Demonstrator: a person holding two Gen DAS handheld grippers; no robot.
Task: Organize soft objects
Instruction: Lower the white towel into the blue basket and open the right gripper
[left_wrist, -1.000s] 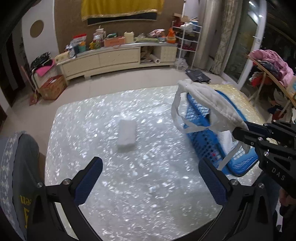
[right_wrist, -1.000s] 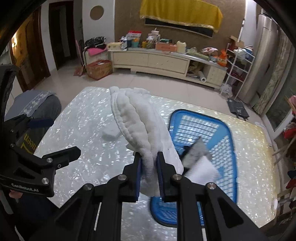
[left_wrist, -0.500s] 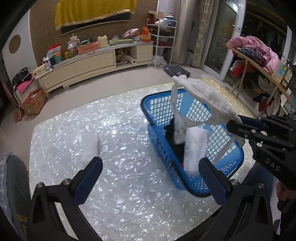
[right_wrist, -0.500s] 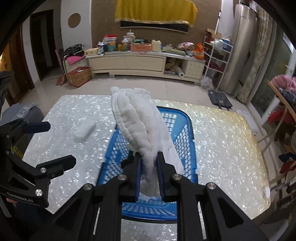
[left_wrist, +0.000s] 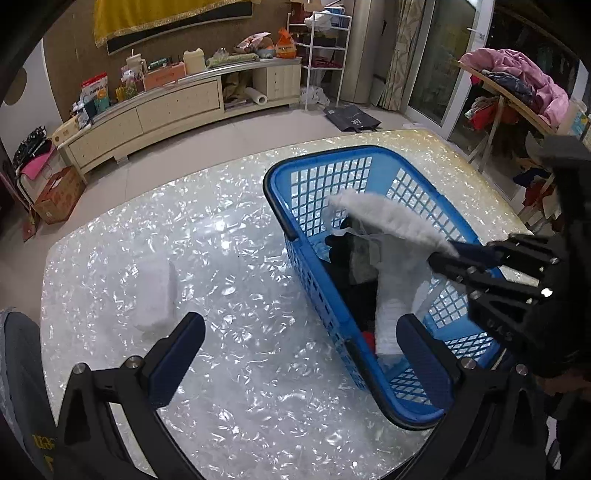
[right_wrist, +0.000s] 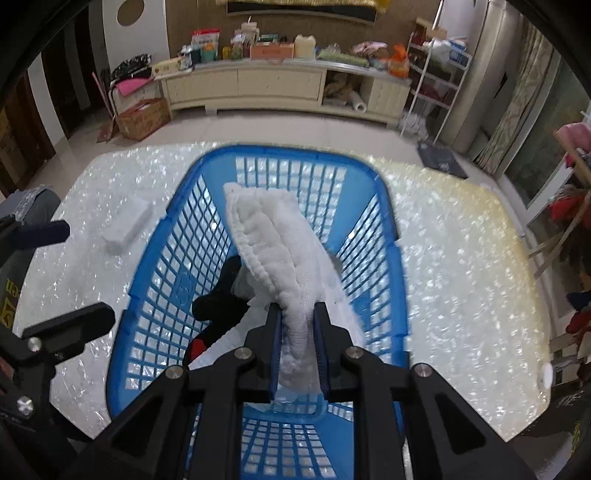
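Nearest to me, my right gripper (right_wrist: 298, 325) has its jaws closed almost fully on a white quilted cloth (right_wrist: 273, 254). The pads press the cloth from both sides, and the free end of the cloth stands out forward and up from the fingers. In the left wrist view I see this same cloth (left_wrist: 391, 218) held over the inside of the blue basket (left_wrist: 275, 206), a little below the level of its rim.

My left gripper (left_wrist: 299, 347) has its jaws wide apart and holds nothing. One finger is over the table, the other over the near part of the basket.

Inside the basket there are already soft things: a black piece (right_wrist: 221, 299), a white piece (left_wrist: 391, 314) and something red (right_wrist: 197, 347) that I cannot identify.

On the shiny pearl-pattern table (left_wrist: 229, 369), to the left of the basket and apart from it, lies a folded white towel (left_wrist: 155, 295).

Further behind I see a long cream cabinet (right_wrist: 266, 85) against the wall.
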